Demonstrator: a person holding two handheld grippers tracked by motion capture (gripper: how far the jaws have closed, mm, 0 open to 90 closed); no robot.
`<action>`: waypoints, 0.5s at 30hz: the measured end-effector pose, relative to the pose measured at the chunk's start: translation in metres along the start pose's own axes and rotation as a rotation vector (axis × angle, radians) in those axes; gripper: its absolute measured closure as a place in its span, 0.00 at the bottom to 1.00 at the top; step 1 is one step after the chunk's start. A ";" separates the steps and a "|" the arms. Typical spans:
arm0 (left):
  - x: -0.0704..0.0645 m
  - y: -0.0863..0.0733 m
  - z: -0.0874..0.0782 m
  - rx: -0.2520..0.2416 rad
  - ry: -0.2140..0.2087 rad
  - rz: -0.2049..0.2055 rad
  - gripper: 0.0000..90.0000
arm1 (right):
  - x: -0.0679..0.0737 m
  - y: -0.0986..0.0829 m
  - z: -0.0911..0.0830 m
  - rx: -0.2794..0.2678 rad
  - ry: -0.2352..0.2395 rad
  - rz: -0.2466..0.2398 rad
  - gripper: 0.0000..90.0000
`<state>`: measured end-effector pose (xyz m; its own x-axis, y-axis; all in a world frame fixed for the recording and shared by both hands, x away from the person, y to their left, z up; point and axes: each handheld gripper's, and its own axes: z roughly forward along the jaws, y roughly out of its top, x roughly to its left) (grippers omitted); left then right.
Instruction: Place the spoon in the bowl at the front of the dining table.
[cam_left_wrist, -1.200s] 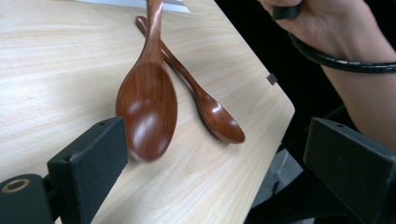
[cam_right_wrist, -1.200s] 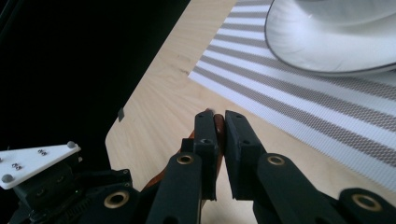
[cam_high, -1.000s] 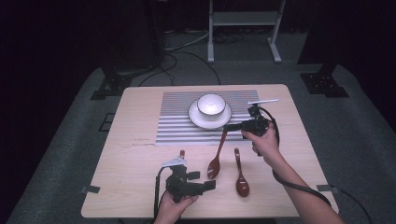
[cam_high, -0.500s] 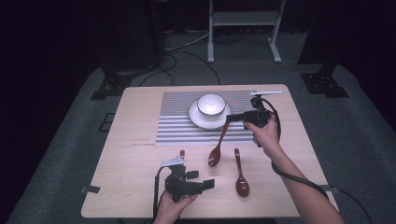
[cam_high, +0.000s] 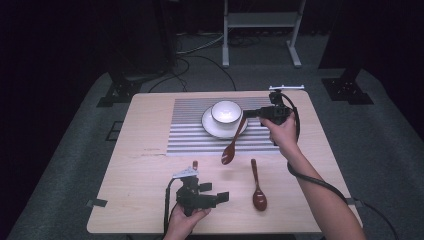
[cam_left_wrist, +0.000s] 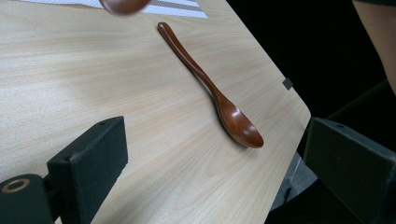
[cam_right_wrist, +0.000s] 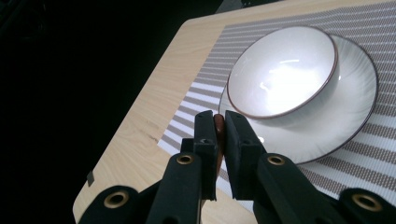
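The right gripper (cam_high: 248, 113) is clamped on a wooden spoon (cam_high: 233, 142), held at frame centre beside the bowl (cam_high: 225, 111). The left gripper (cam_high: 219, 197) is held wide apart, lower centre, near a second spoon (cam_high: 257, 186).

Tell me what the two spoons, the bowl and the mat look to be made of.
Spoons: the one held by the right tool is spoon, the other lies on the table, spoon. Both look like wood with a glossy red-brown lacquer, going by the sheen. Bowl: probably glazed white ceramic with a dark rim line; it shows bright glare. Mat: seemingly woven, striped grey and white, matte.
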<state>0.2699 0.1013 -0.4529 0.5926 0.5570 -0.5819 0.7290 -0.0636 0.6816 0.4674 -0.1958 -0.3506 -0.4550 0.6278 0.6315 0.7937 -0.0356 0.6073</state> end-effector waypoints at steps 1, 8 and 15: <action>0.000 0.000 0.000 0.000 0.000 0.000 0.06 | 0.000 0.000 0.000 0.000 0.000 0.000 0.92; -0.001 0.000 0.000 0.000 0.000 0.009 0.06 | 0.004 0.013 -0.001 -0.027 -0.026 0.003 0.92; -0.001 0.000 0.000 -0.001 0.003 0.011 0.06 | 0.007 0.026 -0.003 -0.056 -0.055 0.005 0.92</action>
<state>0.2690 0.1007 -0.4520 0.5996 0.5584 -0.5733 0.7222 -0.0688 0.6883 0.4836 -0.1949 -0.3288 -0.4273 0.6695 0.6076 0.7710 -0.0813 0.6316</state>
